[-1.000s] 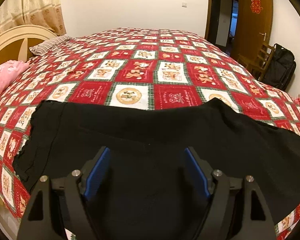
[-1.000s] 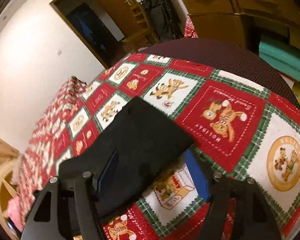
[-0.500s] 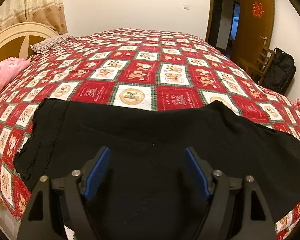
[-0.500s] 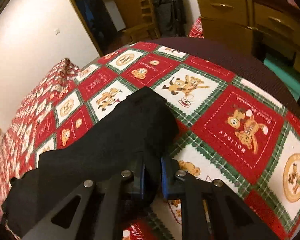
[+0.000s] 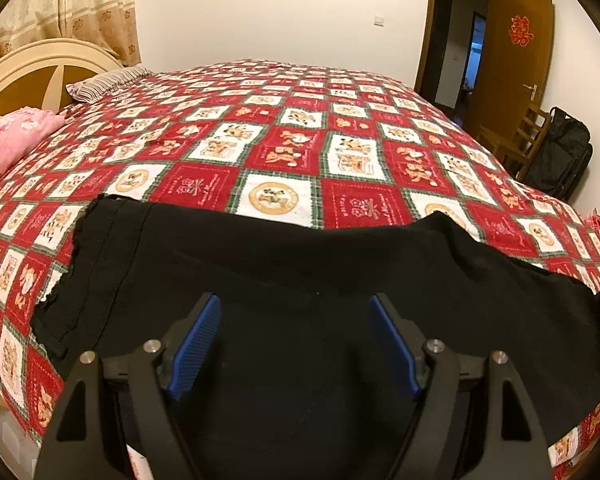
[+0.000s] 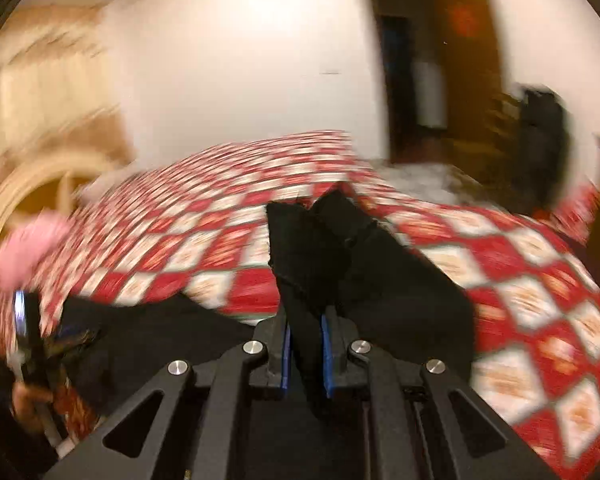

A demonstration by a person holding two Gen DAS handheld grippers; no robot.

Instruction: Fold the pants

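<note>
Black pants (image 5: 300,280) lie spread across the near edge of a bed covered by a red and white patterned quilt (image 5: 284,148). The waistband end is at the left. My left gripper (image 5: 296,340) is open and hovers over the middle of the pants, holding nothing. My right gripper (image 6: 305,344) is shut on the leg end of the pants (image 6: 312,248), which sticks up lifted between the blue pads. The right wrist view is motion-blurred. The left gripper also shows in the right wrist view (image 6: 24,320) at the far left.
A pink pillow (image 5: 8,140) and a striped pillow (image 5: 108,80) lie by the cream headboard (image 5: 32,76) at the left. A wooden chair (image 5: 516,140) and a black bag (image 5: 560,156) stand by the open door (image 5: 508,60) at the right.
My right gripper closed on the leg end of the pants, lifted it off the quilt and swung left toward the headboard. My left gripper stayed open over the pants, shifting slightly.
</note>
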